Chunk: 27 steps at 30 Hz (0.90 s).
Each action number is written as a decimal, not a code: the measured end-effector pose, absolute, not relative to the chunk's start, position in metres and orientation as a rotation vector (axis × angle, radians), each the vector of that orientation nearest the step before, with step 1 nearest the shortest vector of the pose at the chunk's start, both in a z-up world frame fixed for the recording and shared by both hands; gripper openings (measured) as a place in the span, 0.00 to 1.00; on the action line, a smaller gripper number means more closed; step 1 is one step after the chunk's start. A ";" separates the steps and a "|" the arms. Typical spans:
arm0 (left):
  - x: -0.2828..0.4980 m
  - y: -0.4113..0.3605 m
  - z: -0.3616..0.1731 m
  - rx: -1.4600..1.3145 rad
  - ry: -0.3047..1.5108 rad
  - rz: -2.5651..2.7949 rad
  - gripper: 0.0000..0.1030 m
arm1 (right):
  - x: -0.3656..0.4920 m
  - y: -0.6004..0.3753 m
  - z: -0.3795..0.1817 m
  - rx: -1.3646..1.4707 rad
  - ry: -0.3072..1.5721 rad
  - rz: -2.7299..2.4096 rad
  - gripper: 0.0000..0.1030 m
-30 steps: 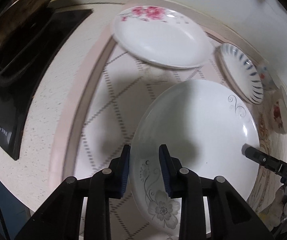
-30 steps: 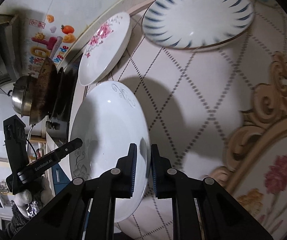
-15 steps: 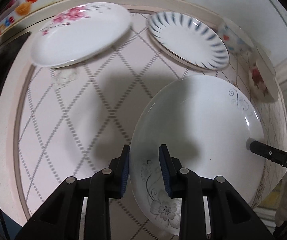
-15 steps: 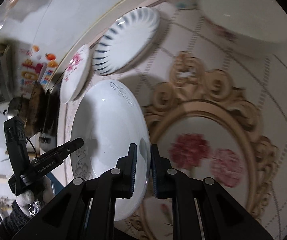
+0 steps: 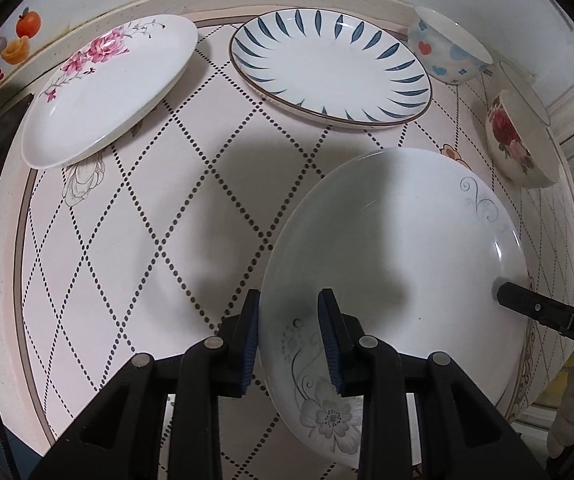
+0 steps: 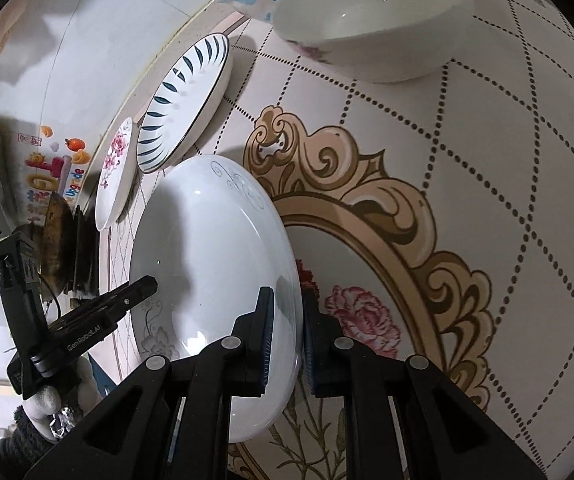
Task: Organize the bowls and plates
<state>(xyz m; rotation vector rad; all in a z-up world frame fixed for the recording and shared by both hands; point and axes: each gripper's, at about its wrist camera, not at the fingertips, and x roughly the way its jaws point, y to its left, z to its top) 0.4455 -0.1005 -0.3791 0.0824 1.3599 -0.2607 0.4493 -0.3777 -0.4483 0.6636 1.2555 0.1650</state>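
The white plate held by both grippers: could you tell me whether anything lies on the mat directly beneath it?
Nothing visible does. The white plate hangs over bare mat; the blue-striped plate and rose bowl sit beyond it.

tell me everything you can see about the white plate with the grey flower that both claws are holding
The white plate is round, shallow and glossy, ceramic by its look, with a grey flower near one rim and grey scrolls opposite. It is empty and tilted above the patterned mat. The left claw pinches its flowered rim, the right claw another part of the rim. Nothing else touches it as far as the views show.
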 end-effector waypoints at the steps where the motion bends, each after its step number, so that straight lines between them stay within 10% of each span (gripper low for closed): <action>1: 0.446 -0.103 -0.380 0.090 1.360 -0.258 0.25 | 0.449 -0.378 -0.448 0.664 1.254 0.164 0.15; 18: 0.444 -0.087 -0.340 0.054 1.292 -0.226 0.26 | 0.448 -0.381 -0.433 0.664 1.296 0.145 0.17; 27: 0.506 -0.009 -0.286 -0.100 1.185 -0.182 0.37 | 0.477 -0.340 -0.361 0.686 1.206 0.198 0.39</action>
